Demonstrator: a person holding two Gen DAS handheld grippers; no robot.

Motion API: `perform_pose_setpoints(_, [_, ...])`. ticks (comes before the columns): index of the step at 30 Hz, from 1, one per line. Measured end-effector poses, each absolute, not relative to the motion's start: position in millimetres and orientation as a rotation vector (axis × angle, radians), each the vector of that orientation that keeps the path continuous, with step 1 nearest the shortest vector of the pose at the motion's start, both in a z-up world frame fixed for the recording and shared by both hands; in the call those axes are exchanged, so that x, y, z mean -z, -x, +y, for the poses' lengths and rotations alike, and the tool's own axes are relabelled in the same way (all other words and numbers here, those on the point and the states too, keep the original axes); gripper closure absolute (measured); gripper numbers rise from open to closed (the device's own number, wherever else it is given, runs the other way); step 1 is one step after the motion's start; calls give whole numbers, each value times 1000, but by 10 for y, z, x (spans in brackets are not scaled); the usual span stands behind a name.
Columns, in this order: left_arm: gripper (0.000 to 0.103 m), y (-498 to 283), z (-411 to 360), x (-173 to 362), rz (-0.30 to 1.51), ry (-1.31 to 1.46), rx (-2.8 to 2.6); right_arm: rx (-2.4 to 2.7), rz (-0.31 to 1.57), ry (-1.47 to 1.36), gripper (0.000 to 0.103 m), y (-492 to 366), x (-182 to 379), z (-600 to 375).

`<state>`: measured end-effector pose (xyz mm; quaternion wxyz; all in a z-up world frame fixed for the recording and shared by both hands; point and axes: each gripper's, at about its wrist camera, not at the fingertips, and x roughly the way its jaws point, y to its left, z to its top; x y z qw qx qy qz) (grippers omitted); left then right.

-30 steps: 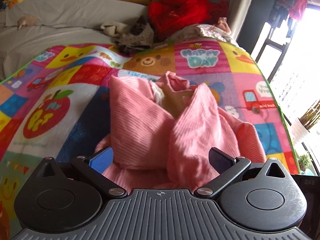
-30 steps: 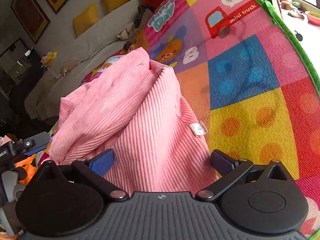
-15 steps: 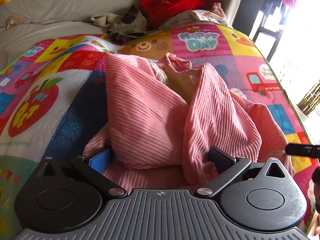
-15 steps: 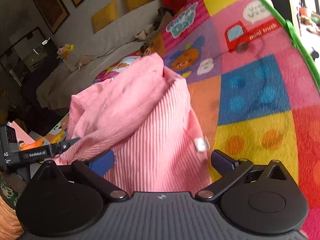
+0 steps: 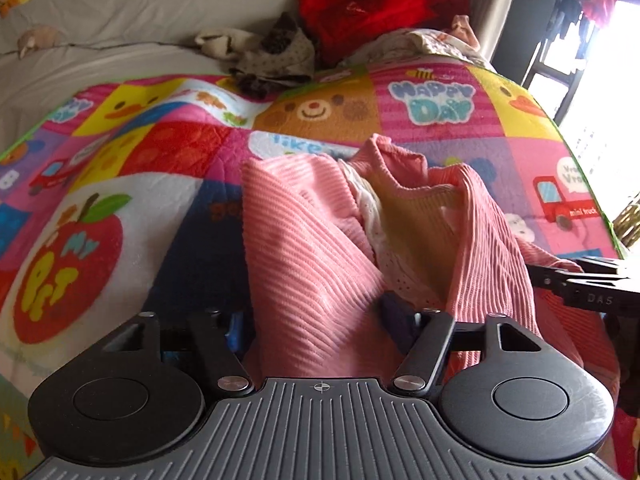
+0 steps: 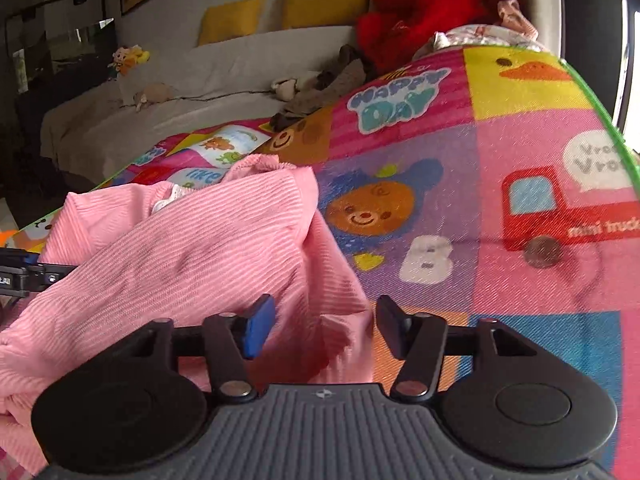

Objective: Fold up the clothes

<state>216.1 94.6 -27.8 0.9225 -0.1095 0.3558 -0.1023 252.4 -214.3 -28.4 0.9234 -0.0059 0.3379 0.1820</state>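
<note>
Both jaws closing around pink garment | left gripper fingertips hidden | grip unclear

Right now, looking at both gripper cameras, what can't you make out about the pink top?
- Left wrist view: the pink ribbed knit garment covers the left gripper pads, so contact is unclear.
- Right wrist view: the right gripper body cuts off the hem; the near cloth is blurred.
- Both views: folds hide the sleeves.

Left claw and right claw both closing, angled downward, fabric between jaws.
</note>
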Motion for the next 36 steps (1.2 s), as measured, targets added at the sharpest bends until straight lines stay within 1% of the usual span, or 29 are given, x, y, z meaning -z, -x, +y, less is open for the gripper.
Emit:
perform_pose_setpoints(2, [41, -2097, 922, 280, 726, 203, 212, -388, 683, 21, 63, -2464, 332, -2116])
perform_pose_setpoints(4, [57, -2013, 905, 276, 732, 200, 221, -405, 663, 39, 79, -2364, 329, -2087])
perform_pose_setpoints(5, [62, -1965, 896, 269, 735, 199, 225, -412, 664, 42, 81, -2315, 328, -2083])
perform_pose_setpoints(7, [66, -1840, 865, 245, 745, 197, 234, -432, 673, 38, 87, -2205, 321, -2096])
perform_pose_setpoints(8, [68, -1755, 846, 236, 751, 197, 241, -442, 675, 38, 87, -2124, 317, -2105])
perform_pose_setpoints(10, [70, -1536, 796, 225, 765, 195, 262, -457, 681, 40, 87, -1929, 323, -2145])
perform_pose_setpoints(15, [69, -877, 694, 181, 785, 182, 336, -490, 712, 48, 87, -1368, 313, -2373])
perform_pose_setpoints(16, [68, -779, 698, 164, 785, 187, 347, -485, 705, 74, 87, -1254, 289, -2405])
perform_pose_setpoints(17, [61, -702, 702, 144, 784, 191, 356, -477, 692, 108, 87, -1141, 259, -2430])
perform_pose_setpoints(18, [58, -661, 710, 118, 780, 193, 363, -464, 661, 154, 85, -1021, 205, -2439])
perform_pose_setpoints(19, [48, -631, 715, 89, 774, 194, 369, -450, 611, 212, 81, -891, 126, -2423])
perform_pose_setpoints(20, [42, -628, 713, 58, 766, 193, 370, -449, 561, 262, 79, -766, 42, -2394])
perform_pose_setpoints(21, [40, -641, 708, 32, 760, 194, 367, -485, 512, 288, 74, -622, -70, -2353])
perform_pose_setpoints(22, [38, -662, 702, 16, 756, 197, 367, -534, 463, 307, 63, -469, -195, -2308])
perform_pose_setpoints(23, [38, -700, 692, 18, 755, 201, 368, -602, 439, 302, 56, -363, -297, -2253])
perform_pose_setpoints(24, [38, -751, 676, 30, 757, 205, 364, -676, 424, 288, 44, -276, -390, -2194])
perform_pose_setpoints(25, [40, -806, 658, 51, 761, 208, 355, -749, 432, 272, 39, -213, -425, -2115])
perform_pose_setpoints(27, [43, -896, 628, 97, 766, 210, 340, -901, 484, 251, 38, -120, -404, -1909])
perform_pose_setpoints(29, [59, -957, 617, 120, 758, 202, 329, -988, 527, 306, 38, -40, -228, -1660])
perform_pose_setpoints(30, [63, -982, 624, 120, 752, 200, 326, -997, 529, 357, 39, 1, -127, -1540])
perform_pose_setpoints(31, [74, -995, 655, 100, 742, 200, 327, -984, 515, 408, 48, 19, -39, -1459])
perform_pose_setpoints(32, [80, -1011, 701, 68, 727, 199, 323, -970, 508, 419, 60, -22, -17, -1442])
perform_pose_setpoints(33, [87, -1031, 776, 14, 705, 197, 309, -957, 505, 414, 82, -84, -17, -1444])
perform_pose_setpoints(36, [92, -1115, 1037, -144, 634, 192, 244, -849, 462, 264, 87, -481, -307, -1687])
